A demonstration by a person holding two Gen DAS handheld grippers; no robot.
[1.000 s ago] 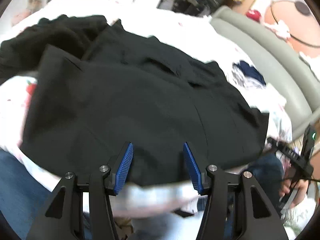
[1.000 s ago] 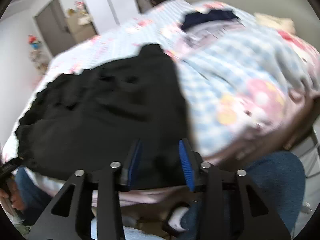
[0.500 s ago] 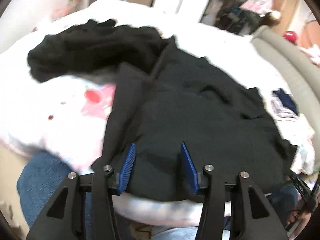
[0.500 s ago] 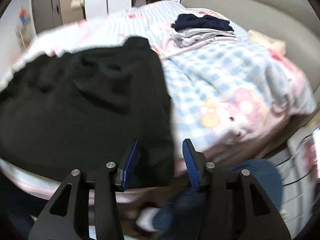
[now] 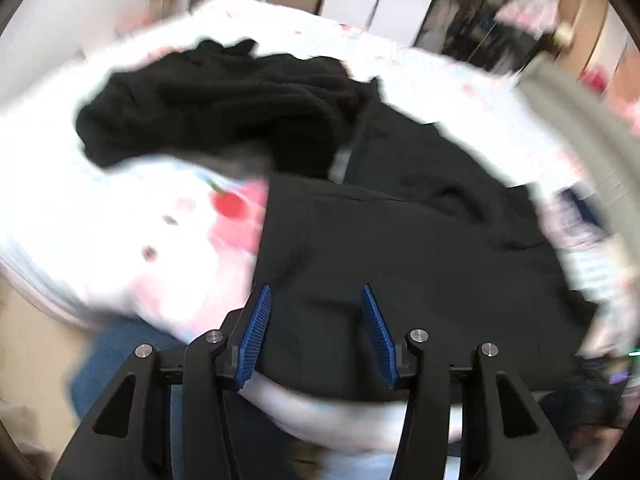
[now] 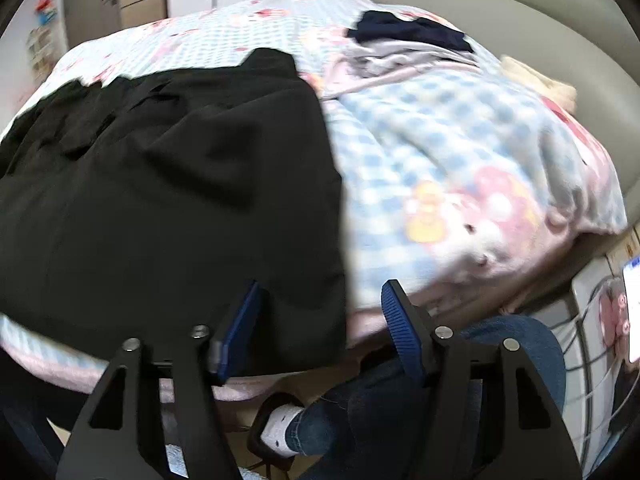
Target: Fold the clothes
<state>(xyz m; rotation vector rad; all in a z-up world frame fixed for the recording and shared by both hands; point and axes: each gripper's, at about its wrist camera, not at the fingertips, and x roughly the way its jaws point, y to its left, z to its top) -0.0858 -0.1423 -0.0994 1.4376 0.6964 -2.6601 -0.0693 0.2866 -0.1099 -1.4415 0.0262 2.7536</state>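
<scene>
- While both my tongs hung over the near edge of the bed (image 6: pixel 460 152), the black garment (image 5: pixel 400 264) lay spread across the checked bedcover (image 6: pixel 420 168), with its near hem reaching almost to the mattress edge.
- My left tongs (image 5: pixel 316 328) were apart, with nothing between the blue pads; they hovered over the near hem, close to the left side edge of the cloth.
- My right tongs (image 6: pixel 320 320) were also apart and held nothing; they stood just above the near right corner of the garment (image 6: pixel 160 200), one pad over the cloth and the other over the bedcover.
- I judged the cloth to be soft, thin and light: it followed the shape of the bed and showed shallow creases, so it would hang down and sag when lifted.
- I judged the two near corners or the hem to be the good places to grip, one in each tongs, because there the edge can be pinched.
- Beyond it, toward the far left, a second dark piece (image 5: pixel 224 108) lay crumpled and touched or overlapped the spread one; I could not tell if they were joined.
- A small pile of other clothes (image 6: pixel 404 44) lay farther back on the right.
- The left picture was blurred, so whether the garment was already folded once, I could not tell.
</scene>
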